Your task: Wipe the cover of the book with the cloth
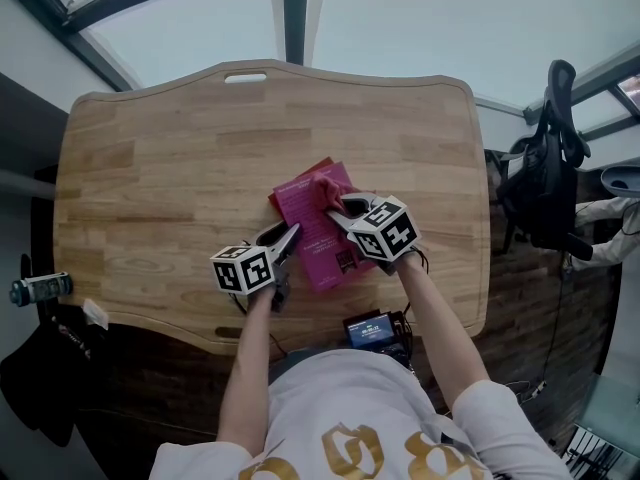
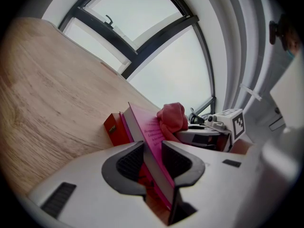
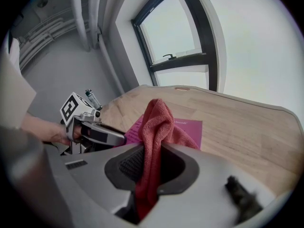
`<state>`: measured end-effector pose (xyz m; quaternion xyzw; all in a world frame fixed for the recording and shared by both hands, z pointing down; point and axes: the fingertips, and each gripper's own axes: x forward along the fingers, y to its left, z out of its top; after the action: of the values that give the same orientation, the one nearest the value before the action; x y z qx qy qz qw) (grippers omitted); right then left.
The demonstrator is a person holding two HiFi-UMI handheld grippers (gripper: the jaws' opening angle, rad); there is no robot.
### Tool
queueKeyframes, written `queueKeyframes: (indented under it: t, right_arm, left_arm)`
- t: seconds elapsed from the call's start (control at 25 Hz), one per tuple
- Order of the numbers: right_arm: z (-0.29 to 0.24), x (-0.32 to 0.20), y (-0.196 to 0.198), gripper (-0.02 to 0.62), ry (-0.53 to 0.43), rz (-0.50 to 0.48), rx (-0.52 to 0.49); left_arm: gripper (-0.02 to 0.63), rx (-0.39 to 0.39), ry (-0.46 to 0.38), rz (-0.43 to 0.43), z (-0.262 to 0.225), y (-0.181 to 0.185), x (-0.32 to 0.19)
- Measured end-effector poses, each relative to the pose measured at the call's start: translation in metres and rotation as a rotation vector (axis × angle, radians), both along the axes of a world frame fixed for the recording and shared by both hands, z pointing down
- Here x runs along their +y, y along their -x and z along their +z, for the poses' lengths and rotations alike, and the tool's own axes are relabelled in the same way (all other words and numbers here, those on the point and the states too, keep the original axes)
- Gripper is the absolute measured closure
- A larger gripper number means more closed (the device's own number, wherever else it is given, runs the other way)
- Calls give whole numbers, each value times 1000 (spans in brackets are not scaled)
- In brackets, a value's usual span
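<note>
Closest to the head view, my white shirt [image 1: 330, 408] is filling the bottom edge, and my two arms are reaching out over the worktop [image 1: 160, 158]. The left tongs [image 1: 290, 236] are sitting at the near left edge of the pink book [image 1: 318, 230]. The right tongs [image 1: 335, 213] are holding the red cloth [image 1: 326, 190] down on the far part of its cover. The book is lying on the near right part of the worktop, on top of a flat red thing [image 1: 274, 200] that is peeking out at its far left corner.

Looking along the left tongs, I am seeing them pinching the book's edge, one pad on the cover and one underneath.

Looking along the right tongs, I am seeing them pressed on a fold of the cloth, with the rest draping forward onto the cover.

I am judging the wipe to be under way at most. No mark is showing which part is done, so the whole cover toward me is probably left.

Bare wood is lying open to the left and beyond the book. The worktop's near edge is running just behind my wrists, and the left tongs are blocking a stroke into that corner.
</note>
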<state>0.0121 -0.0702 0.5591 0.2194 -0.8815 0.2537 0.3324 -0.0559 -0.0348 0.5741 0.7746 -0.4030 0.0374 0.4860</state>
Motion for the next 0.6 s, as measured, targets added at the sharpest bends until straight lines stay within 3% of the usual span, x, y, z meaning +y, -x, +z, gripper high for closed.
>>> queueKeyframes:
  t: [0.6]
  right_arm:
    - [-1, 4, -3, 523, -5, 32, -8]
  left_arm:
    - [482, 6, 1, -3, 0, -1, 0]
